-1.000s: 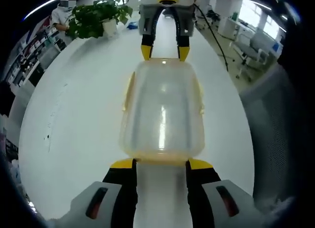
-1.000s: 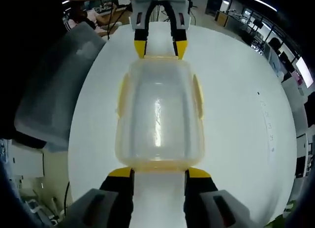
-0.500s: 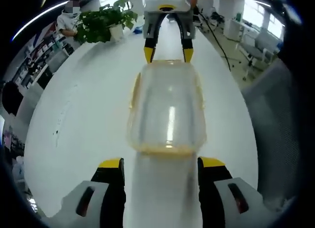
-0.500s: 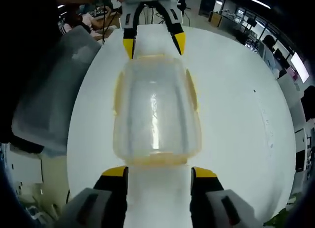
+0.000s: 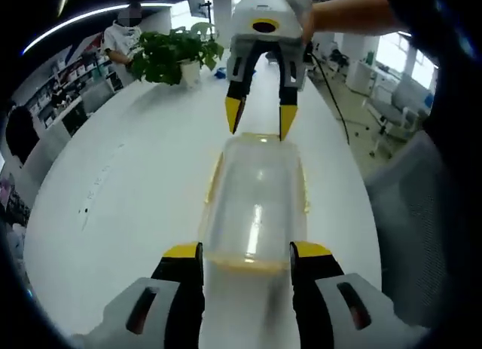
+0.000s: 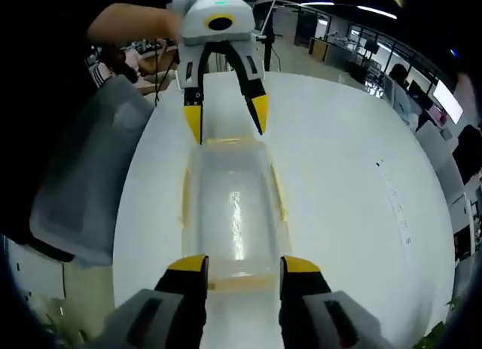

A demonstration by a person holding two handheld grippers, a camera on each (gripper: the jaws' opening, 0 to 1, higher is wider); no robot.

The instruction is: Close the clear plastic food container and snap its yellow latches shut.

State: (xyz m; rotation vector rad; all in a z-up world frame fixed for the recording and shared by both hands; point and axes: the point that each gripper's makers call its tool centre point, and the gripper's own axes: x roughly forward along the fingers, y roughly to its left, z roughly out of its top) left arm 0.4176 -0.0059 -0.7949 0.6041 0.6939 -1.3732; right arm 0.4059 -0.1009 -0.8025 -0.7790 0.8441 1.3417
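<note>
**Lidded container lying between two open grippers on a white table**

The clear plastic food container with a yellow-tinted rim (image 5: 256, 206) (image 6: 230, 217) lies lengthwise on the long white table (image 5: 113, 213) (image 6: 339, 198), its lid on top. Thin yellow latches (image 5: 212, 185) (image 6: 184, 202) run along both long sides and lie close against the walls; whether they are snapped home cannot be told.

In the left gripper view, the left gripper (image 5: 246, 250), grey-bodied with yellow-tipped black jaws, stands at the container's near end, its jaws spread about as wide as the box, one tip at each near corner, gripping nothing. At the far end the right gripper (image 5: 260, 117) points down at the container from above, its two yellow tips apart and just over the far edge of the lid. A person's hand (image 5: 354, 13) holds it from the right.

In the right gripper view the arrangement is mirrored: the right gripper (image 6: 234, 264) has its jaws parted at the near end of the container, empty, and the left gripper (image 6: 226, 117) hangs over the far end with its tips spread, held by a hand (image 6: 132, 21) at the upper left.

Further out, a green potted plant (image 5: 179, 53) stands at the far end of the table in the left gripper view. A large grey translucent plastic bin (image 6: 83, 168) (image 5: 422, 213) sits just off the table's edge. Desks and screens fill the office behind.
</note>
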